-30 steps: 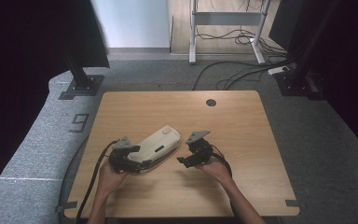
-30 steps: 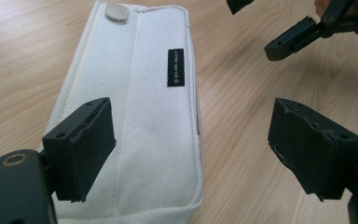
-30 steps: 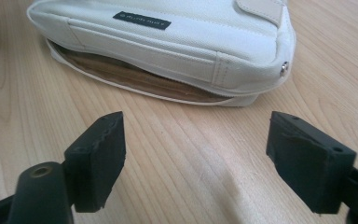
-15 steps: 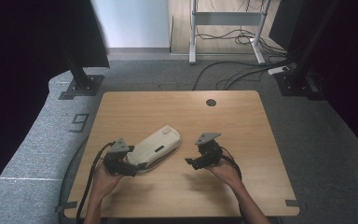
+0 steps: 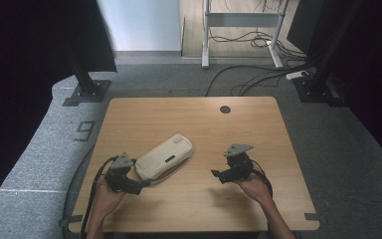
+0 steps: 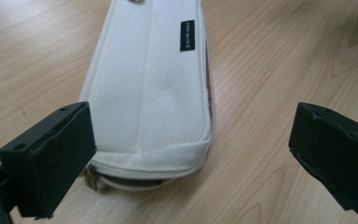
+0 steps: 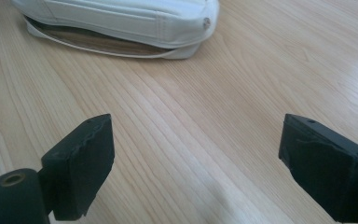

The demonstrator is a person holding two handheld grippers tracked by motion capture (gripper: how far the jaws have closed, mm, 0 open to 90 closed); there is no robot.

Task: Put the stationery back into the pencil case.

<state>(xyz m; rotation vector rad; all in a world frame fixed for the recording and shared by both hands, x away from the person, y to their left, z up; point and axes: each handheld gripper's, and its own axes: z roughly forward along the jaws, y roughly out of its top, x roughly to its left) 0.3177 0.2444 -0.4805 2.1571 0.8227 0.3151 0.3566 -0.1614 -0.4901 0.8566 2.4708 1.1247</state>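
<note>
In the high view, the pouch (image 5: 164,157) lies diagonally on the worktop (image 5: 189,114), left of centre, with bare wood on all sides up to the edges. The left gripper (image 5: 138,186) sits at its near end; the right gripper (image 5: 215,174) stands well apart. In the left gripper view, the fingers (image 6: 51,158) gape wide, holding nothing; the pouch is off-white, stitched, with a black label (image 6: 187,35). In the right gripper view, the fingers (image 7: 81,163) are spread wide, empty; the pouch zip gapes.

A white pouch (image 5: 164,157) lies slanted on the wooden counter (image 5: 199,119). The left claw (image 5: 138,186) sits right at the pouch's near end. The right claw (image 5: 216,174) is off to the side, away from the pouch, pointing toward it. Each hand holds one.
</note>
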